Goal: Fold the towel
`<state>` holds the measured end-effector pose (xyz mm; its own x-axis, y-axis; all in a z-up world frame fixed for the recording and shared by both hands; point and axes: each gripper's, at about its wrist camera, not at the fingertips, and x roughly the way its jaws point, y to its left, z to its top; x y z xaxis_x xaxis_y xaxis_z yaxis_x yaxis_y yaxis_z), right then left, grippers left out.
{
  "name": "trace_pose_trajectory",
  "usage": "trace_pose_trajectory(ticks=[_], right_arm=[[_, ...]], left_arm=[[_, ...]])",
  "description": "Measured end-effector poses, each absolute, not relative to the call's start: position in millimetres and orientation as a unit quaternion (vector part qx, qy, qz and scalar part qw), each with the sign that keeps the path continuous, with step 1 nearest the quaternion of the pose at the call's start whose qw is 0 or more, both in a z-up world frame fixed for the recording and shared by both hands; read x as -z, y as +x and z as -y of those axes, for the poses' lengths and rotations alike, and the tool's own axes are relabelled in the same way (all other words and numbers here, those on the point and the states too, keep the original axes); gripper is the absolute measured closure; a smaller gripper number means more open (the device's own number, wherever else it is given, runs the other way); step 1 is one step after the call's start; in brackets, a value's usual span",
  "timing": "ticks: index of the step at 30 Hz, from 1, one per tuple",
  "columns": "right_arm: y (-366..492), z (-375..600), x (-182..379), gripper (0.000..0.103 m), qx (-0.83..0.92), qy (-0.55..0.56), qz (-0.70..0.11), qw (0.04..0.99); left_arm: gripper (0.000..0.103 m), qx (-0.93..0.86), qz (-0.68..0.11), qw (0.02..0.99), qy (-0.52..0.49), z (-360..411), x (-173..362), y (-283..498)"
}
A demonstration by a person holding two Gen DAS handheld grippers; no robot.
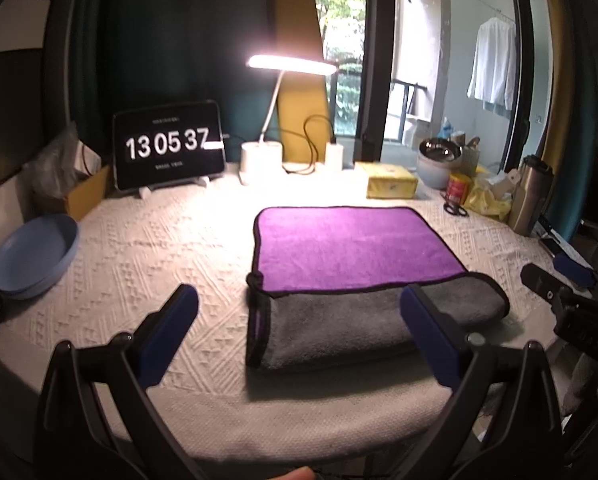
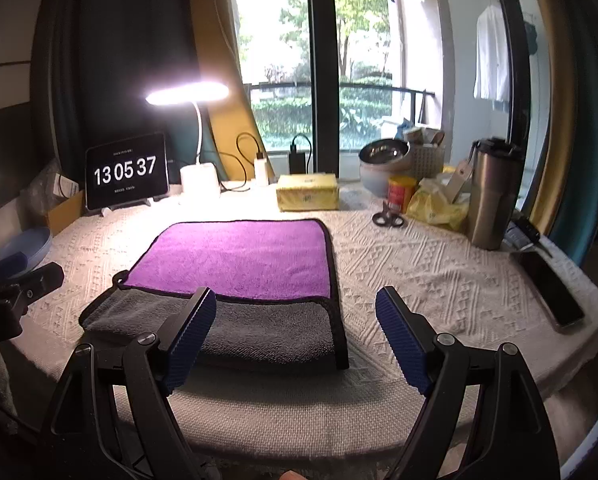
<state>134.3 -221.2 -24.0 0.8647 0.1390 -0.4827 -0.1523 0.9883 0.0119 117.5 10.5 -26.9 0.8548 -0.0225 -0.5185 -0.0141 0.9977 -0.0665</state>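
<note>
While both claws hang just above the near worktop edge, neither grips anything: left claw (image 1: 299, 328) is spread wide, its right finger over the towel's grey part; right claw (image 2: 295, 328) is spread wide too, left finger over the grey part, right finger over bare cloth. Towel (image 2: 243, 280) lies flat mid-worktop, folded, purple layer on top w/ grey layer showing at the near side. Behind it: lit desk lamp (image 2: 187, 92), clock tablet (image 2: 127, 172) reading 13 05 37, yellow tissue pack (image 2: 307, 196), scissors (image 2: 387, 218).

Each gripper, left gripper (image 1: 299, 312) and right gripper (image 2: 295, 312), has black angular arms, silver screws and ribbed blue pads (image 2: 191, 340).
</note>
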Motion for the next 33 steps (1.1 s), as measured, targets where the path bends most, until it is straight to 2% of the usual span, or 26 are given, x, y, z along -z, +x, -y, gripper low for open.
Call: trace_pose_trajectory(ticks=[6, 9, 11, 13, 20, 24, 27, 30, 33], right_arm=[[158, 229, 36, 0.020, -0.091, -0.001, -0.284, 0.954], [171, 233, 43, 0.029, -0.097, -0.003, -0.301, 0.949], [181, 234, 50, 0.033, -0.102, -0.005, -0.314, 0.944], [190, 234, 57, 0.039, -0.106, -0.011, -0.327, 0.939], [209, 238, 76, 0.042, -0.113, -0.010, -0.358, 0.927], [216, 237, 83, 0.058, -0.118, -0.008, -0.369, 0.922], [219, 236, 88, 0.061, -0.122, -0.008, -0.376, 0.919], [220, 234, 90, 0.068, -0.124, -0.014, -0.375, 0.919], [221, 230, 93, 0.070, -0.129, -0.032, -0.380, 0.915]], left_arm=[[0.002, 0.010, -0.320, 0.946, -0.044, -14, 49, 149], [0.004, 0.004, -0.332, 0.942, -0.039, -14, 57, 161], [0.016, 0.002, -0.348, 0.937, -0.042, -16, 64, 171], [0.019, -0.001, -0.363, 0.931, -0.047, -19, 72, 180], [0.046, 0.001, -0.406, 0.911, -0.065, -29, 97, 199], [0.052, 0.004, -0.413, 0.909, -0.058, -27, 101, 201], [0.056, 0.004, -0.414, 0.909, -0.045, -23, 102, 201], [0.061, 0.007, -0.415, 0.909, -0.048, -23, 103, 202], [0.067, 0.006, -0.415, 0.908, -0.056, -24, 104, 202]])
